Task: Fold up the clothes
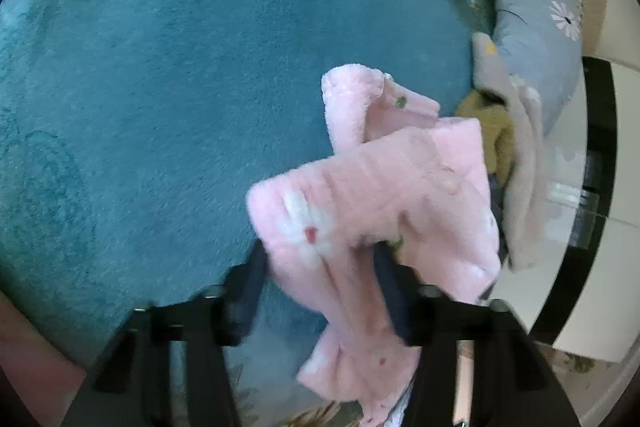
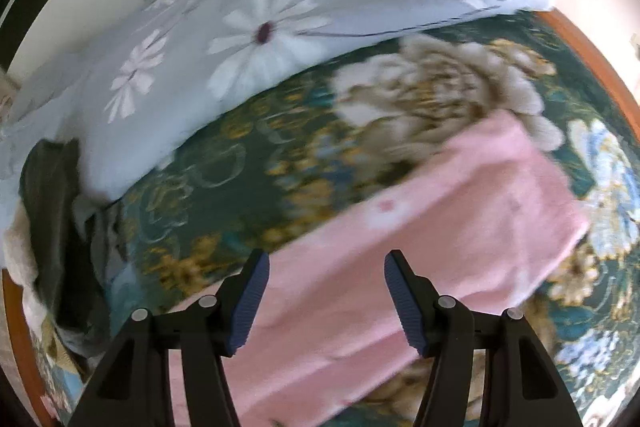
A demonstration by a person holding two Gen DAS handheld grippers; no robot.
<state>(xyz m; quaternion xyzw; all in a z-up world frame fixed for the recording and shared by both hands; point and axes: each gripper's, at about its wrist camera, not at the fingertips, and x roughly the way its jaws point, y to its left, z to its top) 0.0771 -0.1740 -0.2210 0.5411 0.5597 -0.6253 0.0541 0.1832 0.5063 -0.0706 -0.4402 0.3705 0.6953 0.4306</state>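
Pink garment [image 1: 372,195] bunched between left tool's [image 1: 320,259] prongs, grip unclear; right tool [image 2: 326,267] released.

Bed under a teal floral blanket [image 2: 248,187], bearing a folded pink garment [image 2: 460,211], a daisy-print pillow [image 2: 248,39] at the far edge.

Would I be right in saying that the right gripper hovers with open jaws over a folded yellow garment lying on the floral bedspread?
Not quite: the garment is pink, not yellow. The right wrist view shows the right gripper with jaws open above it, and the folded piece lies on the floral bedspread, as you said.
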